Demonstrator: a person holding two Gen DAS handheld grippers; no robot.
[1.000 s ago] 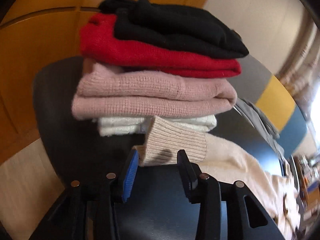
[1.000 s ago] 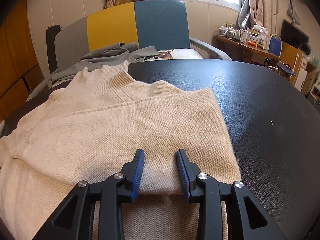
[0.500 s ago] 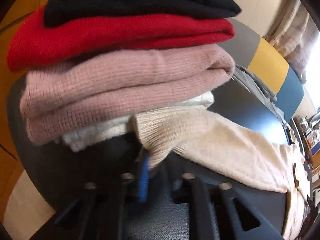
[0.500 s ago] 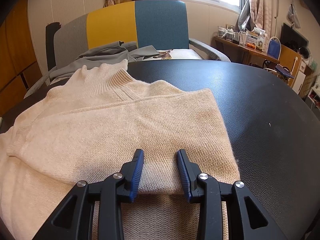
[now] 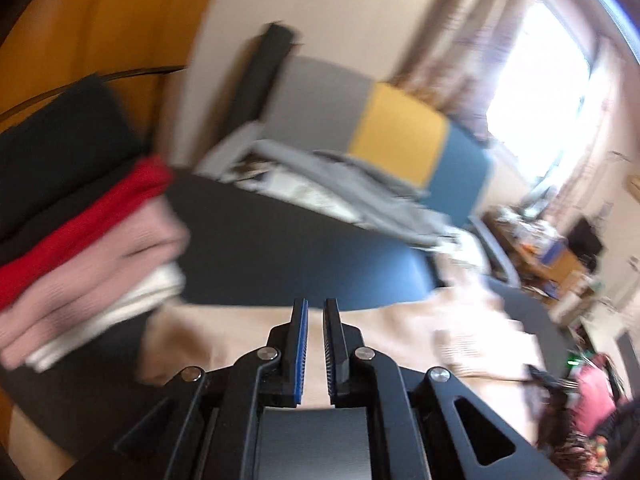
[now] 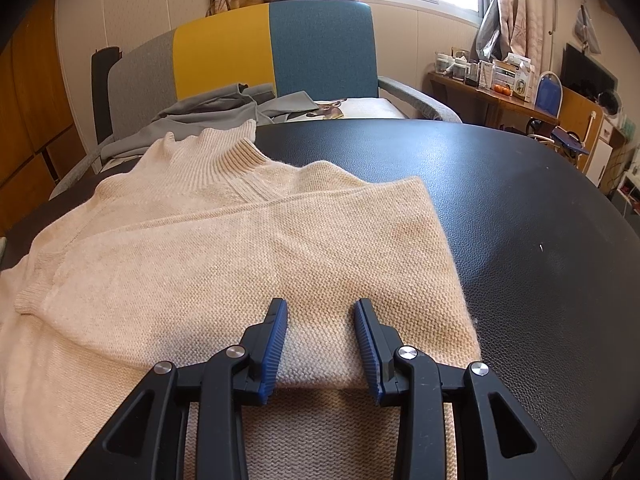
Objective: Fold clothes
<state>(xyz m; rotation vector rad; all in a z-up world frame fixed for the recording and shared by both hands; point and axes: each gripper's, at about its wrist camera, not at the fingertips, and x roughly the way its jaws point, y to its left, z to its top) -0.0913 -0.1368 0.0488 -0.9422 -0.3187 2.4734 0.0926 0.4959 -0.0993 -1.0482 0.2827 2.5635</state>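
Over on the left, a stack of folded knitwear (image 5: 80,216), black on top, then red, pink and white, sits on the black leather-look table (image 5: 280,248), though the left wrist view is smeared by blur. Just right of that pile, the left gripper (image 5: 315,308) has its blue-padded fingers drawn nearly together with only a thin slit between them; pale fabric shows behind that slit, but whether they pinch anything I cannot tell. The cream knitted sweater (image 6: 224,256) stretches beneath and beyond it across the table. Further right, the sweater lies flat with its ribbed collar pointing toward the grey, yellow and teal armchair (image 6: 280,44), where a grey garment (image 6: 216,108) is draped over the seat. One side panel is folded over the body. The right gripper (image 6: 322,332) hangs just above that folded edge, fingers spread wide apart, holding nothing, with bare table to its right.
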